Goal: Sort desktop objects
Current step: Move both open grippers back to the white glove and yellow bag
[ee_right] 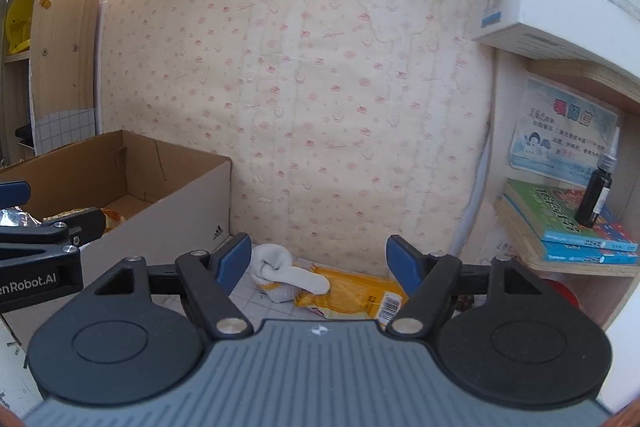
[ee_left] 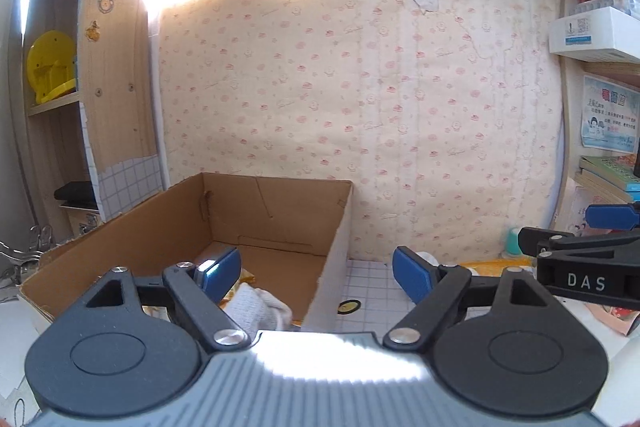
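An open cardboard box [ee_left: 276, 215] stands at the left on the grid-patterned desk [ee_left: 368, 291]. Inside it lie a white sock [ee_left: 260, 307] and a yellow packet. My left gripper [ee_left: 316, 273] is open over the box's right wall and holds nothing. In the right wrist view, another white sock [ee_right: 280, 267] rests partly on a yellow snack packet [ee_right: 356, 293] on the desk by the wall. Just before them my right gripper [ee_right: 318, 261] is open and empty. Each gripper shows at the edge of the other's view: the right gripper [ee_left: 556, 227] and the left gripper [ee_right: 60, 205].
Papered wall close behind. On the right, shelves hold stacked books [ee_right: 568, 223], a dark dropper bottle [ee_right: 598, 195] and a white carton [ee_right: 540, 15]. A teal cup [ee_left: 512, 243] stands on the desk. The left shelf holds a yellow plastic part [ee_left: 50, 67].
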`<state>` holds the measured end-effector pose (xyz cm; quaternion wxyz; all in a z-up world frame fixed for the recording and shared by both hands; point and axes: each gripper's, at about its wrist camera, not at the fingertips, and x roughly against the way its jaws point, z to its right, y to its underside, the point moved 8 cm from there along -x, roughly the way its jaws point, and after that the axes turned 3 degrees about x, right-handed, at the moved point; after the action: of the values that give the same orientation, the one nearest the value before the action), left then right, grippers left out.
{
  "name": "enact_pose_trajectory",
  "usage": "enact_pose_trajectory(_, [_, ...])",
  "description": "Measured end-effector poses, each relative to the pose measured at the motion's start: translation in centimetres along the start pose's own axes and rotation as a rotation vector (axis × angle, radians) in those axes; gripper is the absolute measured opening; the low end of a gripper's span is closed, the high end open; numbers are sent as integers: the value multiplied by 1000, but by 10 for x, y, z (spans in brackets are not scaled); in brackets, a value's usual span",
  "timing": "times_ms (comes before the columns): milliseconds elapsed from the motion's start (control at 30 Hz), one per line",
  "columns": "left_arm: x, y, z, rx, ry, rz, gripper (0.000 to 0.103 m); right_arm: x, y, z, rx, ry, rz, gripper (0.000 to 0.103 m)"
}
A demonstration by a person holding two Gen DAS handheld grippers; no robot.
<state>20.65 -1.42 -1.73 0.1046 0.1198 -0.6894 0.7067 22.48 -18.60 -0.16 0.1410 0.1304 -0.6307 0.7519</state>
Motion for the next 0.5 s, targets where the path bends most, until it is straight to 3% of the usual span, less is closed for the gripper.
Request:
enact_pose_trajectory(267, [-16,8,52,-7,83,-3,87,-7,26,47,-45,52,-36,74])
enact_pose_trajectory(500, [-56,10,77,26,81,-50,87,-25,38,67,-72,61,-57,74])
